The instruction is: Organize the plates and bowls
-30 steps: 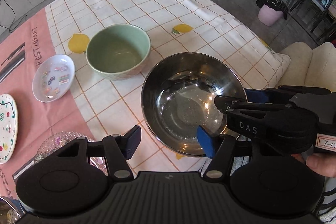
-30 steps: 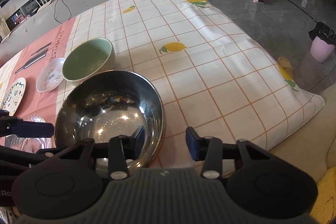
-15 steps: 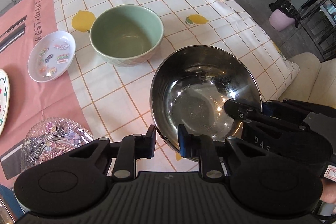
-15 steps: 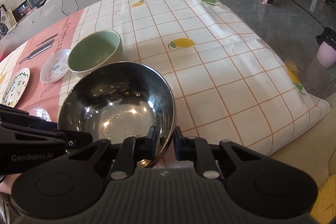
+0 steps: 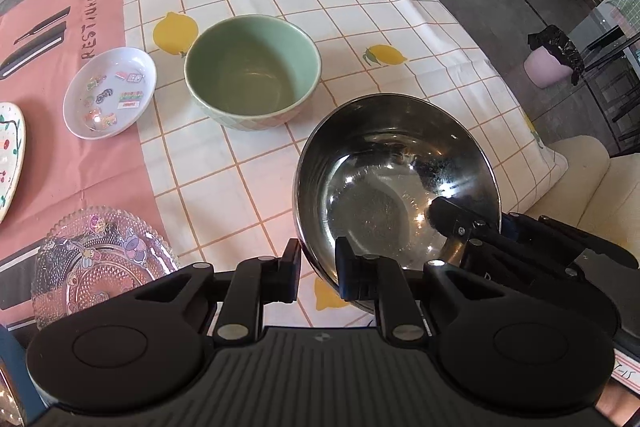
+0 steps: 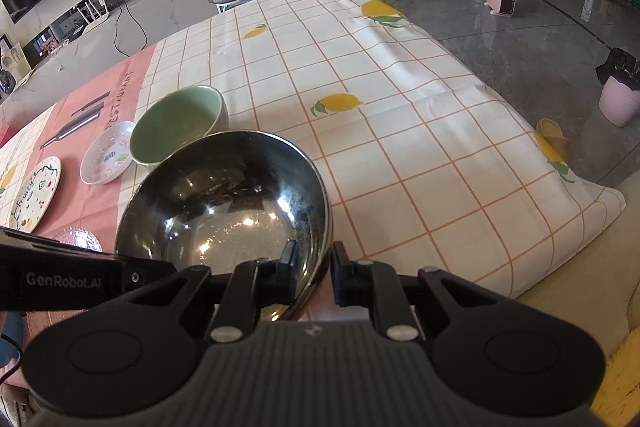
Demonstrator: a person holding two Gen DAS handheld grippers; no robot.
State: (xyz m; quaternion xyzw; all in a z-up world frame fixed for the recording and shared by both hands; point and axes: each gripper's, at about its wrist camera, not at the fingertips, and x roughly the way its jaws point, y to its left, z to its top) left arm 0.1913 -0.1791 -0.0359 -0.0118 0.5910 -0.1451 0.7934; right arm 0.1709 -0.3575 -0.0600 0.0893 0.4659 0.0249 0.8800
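2 grippers clamp the near rim of the empty steel bowl [image 5: 394, 183] at the table's near edge: the left gripper [image 5: 318, 275] and the right gripper [image 6: 313, 273] each have a finger inside and a finger outside. Beyond it stand an empty green bowl [image 5: 252, 77], a small sticker-patterned dish [image 5: 110, 93] and a glass plate [image 5: 96, 259], nothing in them.

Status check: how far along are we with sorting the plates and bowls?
Nothing is stacked yet. In hand: the left gripper and right gripper have just closed on the near rim of the steel bowl. Left: the green bowl, small white dish, glass plate and painted plate all sit apart on the tablecloth.
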